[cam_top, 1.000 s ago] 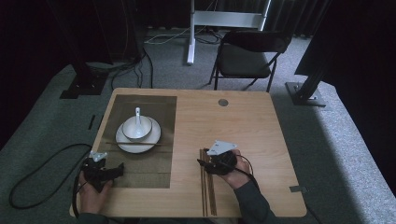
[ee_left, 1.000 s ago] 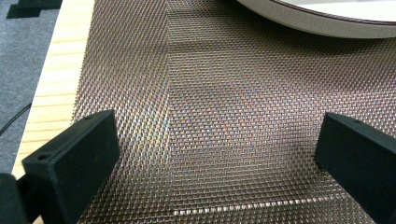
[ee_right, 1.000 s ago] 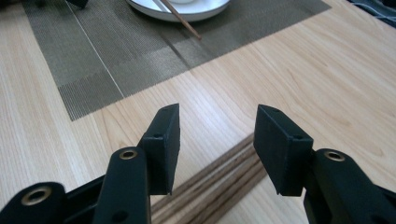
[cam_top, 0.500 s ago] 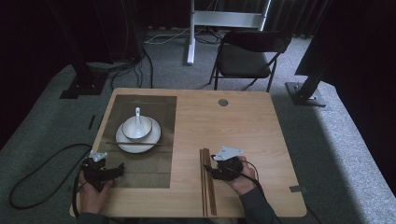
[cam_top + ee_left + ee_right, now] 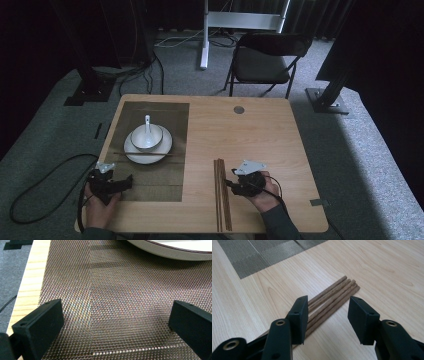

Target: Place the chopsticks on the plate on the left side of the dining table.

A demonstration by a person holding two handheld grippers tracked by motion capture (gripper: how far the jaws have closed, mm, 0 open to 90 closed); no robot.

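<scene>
Over the last second the right gripper [image 5: 231,183] has slid back toward the person and a little outward, so it now sits just beside the wooden chopsticks [image 5: 222,194], while the left gripper [image 5: 122,183] has stayed put on the woven placemat [image 5: 165,180]. Four chopsticks lie side by side in one bundle on the bare table [image 5: 260,135], running toward the near edge. From the right gripper's own camera, its jaws stand apart with nothing between them; the bundle passes under the left-hand jaw and its tips [image 5: 349,283] lie ahead of the gap. The left gripper's jaws are spread wide over bare mat. On the mat there is one white plate [image 5: 148,150], one bowl [image 5: 146,137] on it with one spoon [image 5: 147,122] inside, and a single dark stick [image 5: 142,154] across the plate's near rim. One folding chair [image 5: 267,57] stands beyond the table.
</scene>
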